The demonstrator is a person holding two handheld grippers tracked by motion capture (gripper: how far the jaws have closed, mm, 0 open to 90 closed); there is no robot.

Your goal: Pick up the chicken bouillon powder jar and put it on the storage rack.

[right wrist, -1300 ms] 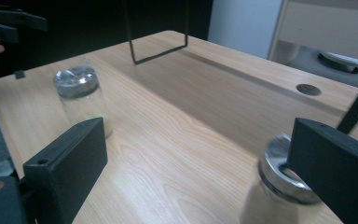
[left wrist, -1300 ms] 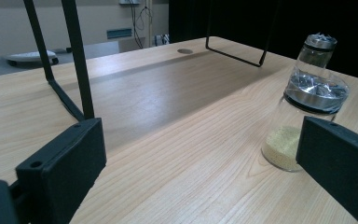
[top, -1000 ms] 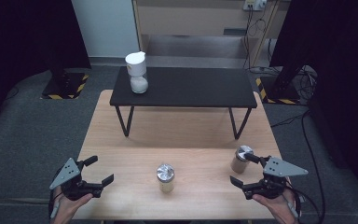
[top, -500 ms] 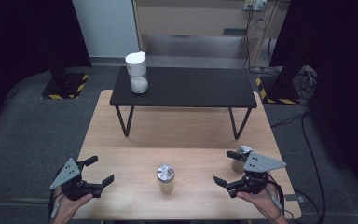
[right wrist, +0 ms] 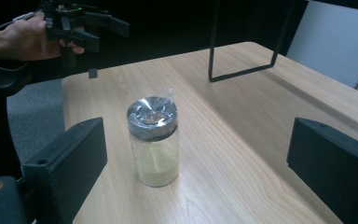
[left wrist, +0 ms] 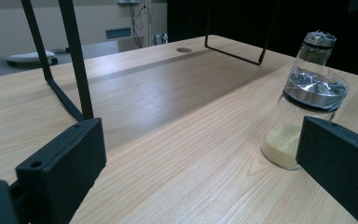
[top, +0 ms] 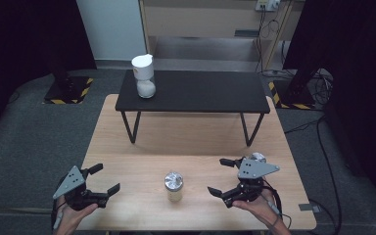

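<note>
A small glass jar (top: pixel 174 186) with a foil-covered dark lid and yellowish grains at its bottom stands on the wooden table (top: pixel 186 147) near the front edge. My left gripper (top: pixel 105 178) is open to its left, well apart from it. In the left gripper view the jar (left wrist: pixel 307 116) stands at the right, partly behind the right jaw. To the jar's right, my right gripper (top: pixel 217 176) is open and faces it. The right gripper view has the jar (right wrist: pixel 154 140) standing between the wide-apart jaws, farther out. A second foil-topped jar (top: pixel 257 157) stands just behind my right gripper.
A low black bench (top: pixel 196 90) on thin metal legs stands across the far half of the table. A white-lidded jar (top: pixel 144 76) sits at its left end. In the right gripper view, the left gripper (right wrist: pixel 81 25) and a hand appear far off.
My right gripper has moved left from the table's right edge toward the middle jar and turned to face it. The left gripper has stayed put.
</note>
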